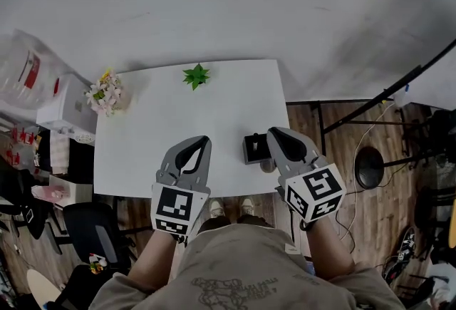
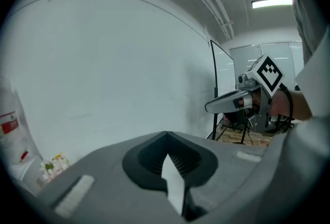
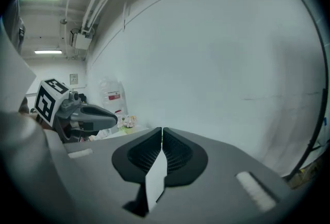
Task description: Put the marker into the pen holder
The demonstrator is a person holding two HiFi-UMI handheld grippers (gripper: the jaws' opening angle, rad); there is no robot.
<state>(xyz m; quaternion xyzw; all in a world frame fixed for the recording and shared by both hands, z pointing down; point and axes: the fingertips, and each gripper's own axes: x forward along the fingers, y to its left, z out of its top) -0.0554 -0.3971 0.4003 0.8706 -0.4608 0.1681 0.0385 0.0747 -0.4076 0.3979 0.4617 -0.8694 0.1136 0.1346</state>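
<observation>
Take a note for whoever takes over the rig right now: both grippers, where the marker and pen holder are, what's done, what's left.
Left hand-held gripper: shut, empty, held up over the table's near edge.
Right hand-held gripper: shut, empty, held up beside the pen holder.
Pen holder: black, near the table's near right corner.
Marker: not visible on the table; can't tell if it is in the holder.
Left: check the holder; if empty, find and insert the marker.

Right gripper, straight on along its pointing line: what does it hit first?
Likely the white wall: nothing else shows past the right gripper in its own view, though depth is unclear.
</observation>
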